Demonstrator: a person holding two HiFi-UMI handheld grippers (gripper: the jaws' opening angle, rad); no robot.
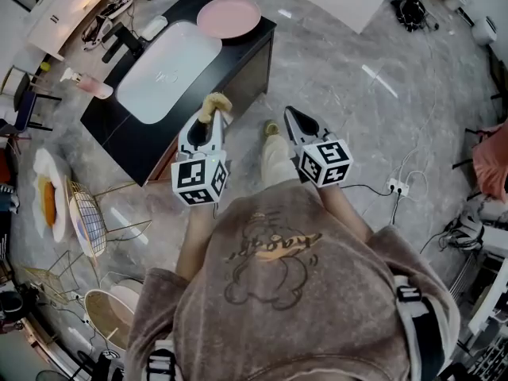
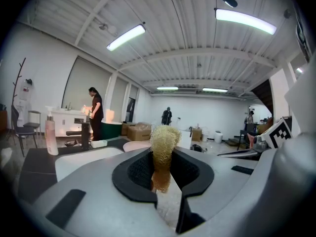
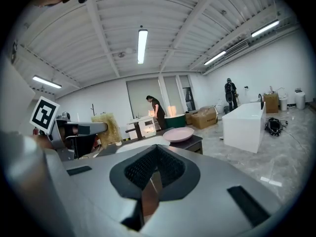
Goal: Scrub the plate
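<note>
The pink plate lies on the far corner of a black counter, beside a white sink basin. My left gripper is shut on a yellowish fibrous scrubber, which sticks out past the fingertips near the counter's front edge. In the left gripper view the scrubber stands pinched between the jaws. My right gripper hangs over the floor to the right of the counter, shut, with nothing in it. The right gripper view shows the pink plate ahead and the scrubber at the left.
A pink bottle and a black faucet stand at the sink's left. Wire racks with plates sit on the floor at the left. A white block stands to the right, and a power strip with cables lies on the floor.
</note>
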